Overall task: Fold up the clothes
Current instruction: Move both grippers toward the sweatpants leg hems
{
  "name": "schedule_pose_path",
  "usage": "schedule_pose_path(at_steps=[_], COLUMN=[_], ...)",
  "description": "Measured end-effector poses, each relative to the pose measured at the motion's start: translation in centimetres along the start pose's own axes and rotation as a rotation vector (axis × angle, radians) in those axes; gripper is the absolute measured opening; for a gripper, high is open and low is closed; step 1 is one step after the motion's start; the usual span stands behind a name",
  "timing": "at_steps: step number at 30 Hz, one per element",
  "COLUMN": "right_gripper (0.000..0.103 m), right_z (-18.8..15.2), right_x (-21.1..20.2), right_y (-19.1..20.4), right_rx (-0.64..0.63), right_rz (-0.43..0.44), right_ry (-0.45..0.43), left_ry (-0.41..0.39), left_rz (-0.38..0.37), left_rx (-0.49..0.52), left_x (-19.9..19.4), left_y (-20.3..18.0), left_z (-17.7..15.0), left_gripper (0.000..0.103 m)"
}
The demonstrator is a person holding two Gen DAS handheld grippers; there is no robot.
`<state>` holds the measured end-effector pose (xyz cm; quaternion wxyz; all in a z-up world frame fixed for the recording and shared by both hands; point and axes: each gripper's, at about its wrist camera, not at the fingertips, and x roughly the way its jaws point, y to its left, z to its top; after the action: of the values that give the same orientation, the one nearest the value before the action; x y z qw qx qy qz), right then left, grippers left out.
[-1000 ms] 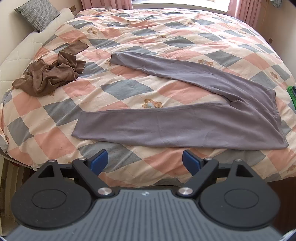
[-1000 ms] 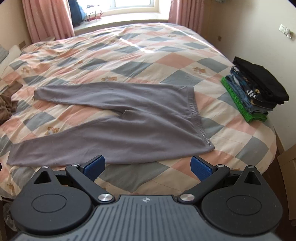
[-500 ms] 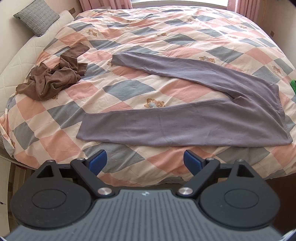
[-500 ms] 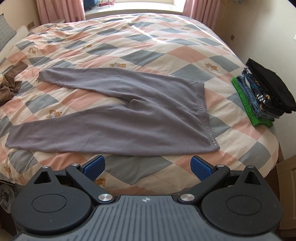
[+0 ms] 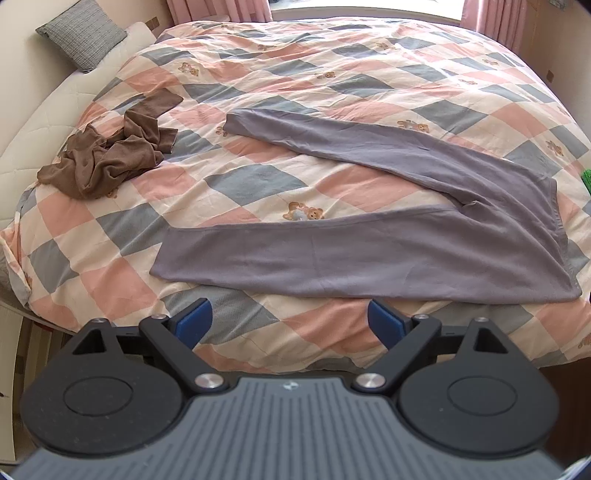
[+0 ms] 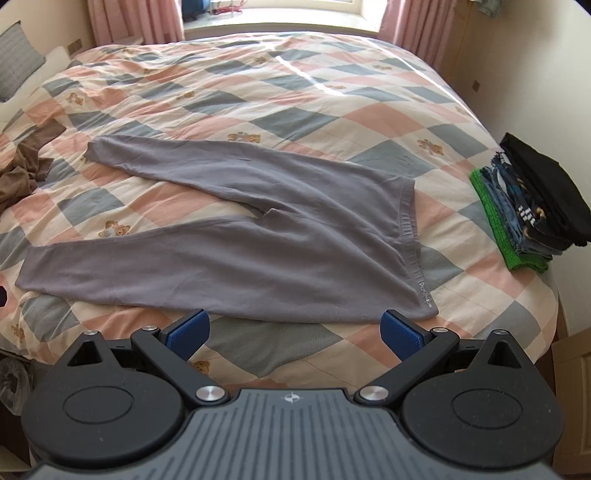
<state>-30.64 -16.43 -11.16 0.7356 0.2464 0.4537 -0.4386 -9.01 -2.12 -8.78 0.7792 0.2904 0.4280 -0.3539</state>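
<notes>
Grey-purple trousers (image 5: 369, 254) lie flat on the bed, legs spread in a V toward the left and the waistband (image 6: 412, 243) at the right. My left gripper (image 5: 290, 325) hangs open above the bed's near edge, just short of the near leg, nothing between its blue pads. In the right wrist view the same trousers (image 6: 258, 251) fill the middle, and my right gripper (image 6: 293, 332) is open too, just in front of the hip and waistband corner. A crumpled brown garment (image 5: 107, 155) lies at the left of the bed.
The checked quilt (image 5: 332, 88) covers the whole bed. A stack of folded clothes (image 6: 528, 206) sits at the bed's right edge. A grey pillow (image 5: 81, 33) lies at the head, far left. Pink curtains (image 6: 136, 18) and a window sill stand behind the bed.
Both grippers have drawn back and risen a little, so the trousers sit lower and more fully in each view. The clothes have not moved. Both jaws stay open.
</notes>
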Motion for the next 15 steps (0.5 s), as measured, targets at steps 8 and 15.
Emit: schedule_pose_path(at_steps=[8,15], right_gripper=[0.101,0.101], right_z=[0.0,0.1], right_x=[0.1,0.6], right_y=[-1.5,-3.3], right_rx=[-0.061,-0.109], right_rz=[0.027,0.05], right_ry=[0.006,0.016], left_ry=[0.014,0.043], left_rz=[0.027,0.051], left_rx=[-0.064,-0.12], left_x=[-0.9,-1.4], left_y=[-1.9,-3.6], left_z=[-1.4,-3.2], left_gripper=[0.09,0.09])
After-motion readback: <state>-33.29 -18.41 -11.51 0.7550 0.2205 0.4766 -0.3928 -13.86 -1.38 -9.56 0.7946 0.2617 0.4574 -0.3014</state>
